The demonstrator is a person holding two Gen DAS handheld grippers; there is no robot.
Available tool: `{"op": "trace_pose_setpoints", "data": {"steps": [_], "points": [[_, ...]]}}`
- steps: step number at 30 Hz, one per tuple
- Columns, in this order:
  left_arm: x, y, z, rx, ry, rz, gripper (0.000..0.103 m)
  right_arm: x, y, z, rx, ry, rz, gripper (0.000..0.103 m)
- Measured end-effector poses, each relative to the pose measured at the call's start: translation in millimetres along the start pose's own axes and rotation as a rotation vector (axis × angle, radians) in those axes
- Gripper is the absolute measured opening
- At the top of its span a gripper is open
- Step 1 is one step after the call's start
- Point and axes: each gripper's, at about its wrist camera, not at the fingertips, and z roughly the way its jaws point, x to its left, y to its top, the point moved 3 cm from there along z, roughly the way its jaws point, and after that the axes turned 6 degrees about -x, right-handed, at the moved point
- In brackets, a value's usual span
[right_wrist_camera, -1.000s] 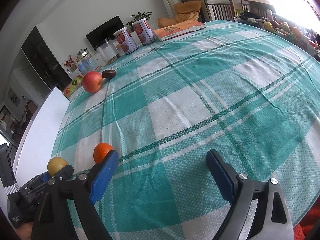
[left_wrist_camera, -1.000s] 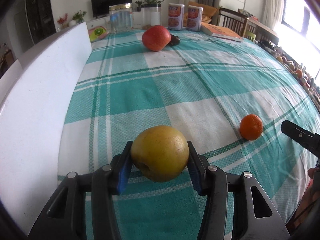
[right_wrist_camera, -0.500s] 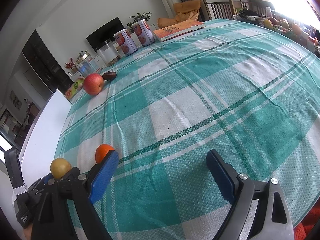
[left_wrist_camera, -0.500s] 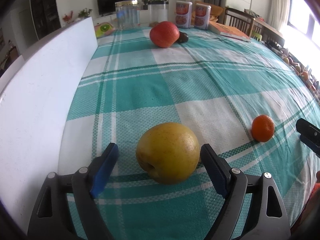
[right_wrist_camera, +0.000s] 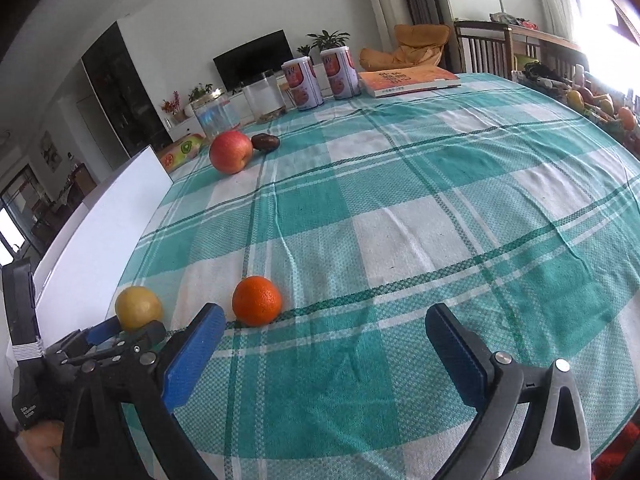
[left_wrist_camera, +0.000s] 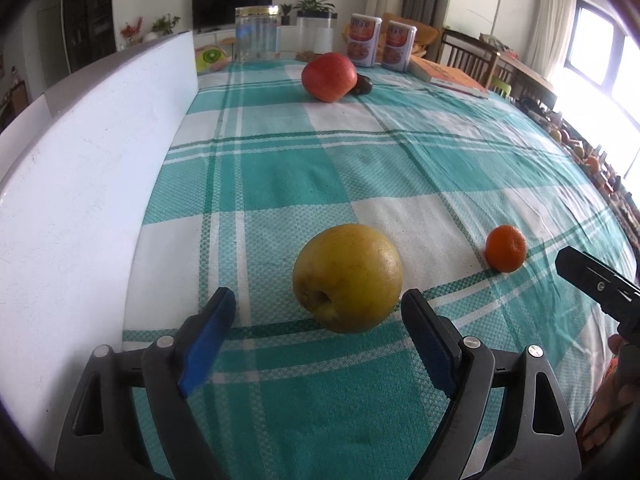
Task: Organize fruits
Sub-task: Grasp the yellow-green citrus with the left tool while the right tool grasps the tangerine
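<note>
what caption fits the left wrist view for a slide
Open left gripper behind a yellow apple on the checked tablecloth, tangerine to its right.

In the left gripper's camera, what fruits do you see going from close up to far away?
Yellow apple → orange → red apple, with a small dark fruit right beside it.
</note>
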Motion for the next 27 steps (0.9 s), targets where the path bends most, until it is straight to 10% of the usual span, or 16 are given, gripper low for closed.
{"op": "trace_pose_setpoints", "data": {"steps": [12, 15, 21, 23, 27], "points": [[2.7, 8.8, 8.1, -0.011, -0.015, -0.023, 0.084, 9.7, -5.1, 12.2, 0.046, 0.063, -0.03, 0.097], [-1.8, 9.0, 9.8, -0.002, -0.05, -0.013, 0.06, 21.0, -1.1, 24.9, 0.058, 0.085, -0.071, 0.09], [-7.3, 7.8, 5.6, 0.001, -0.041, 0.012, 0.051, 45.6, 2.7, 50.0, 0.109, 0.124, -0.176, 0.063], [-3.7, 7.4, 2.8, 0.012, -0.058, -0.012, 0.051, 48.9, 1.3, 52.7, 0.117, 0.084, -0.217, 0.033], [0.6, 9.3, -14.7, 0.025, -0.117, -0.054, 0.05, 35.5, 5.4, 34.0, 0.076, 0.105, -0.103, 0.032]]}}
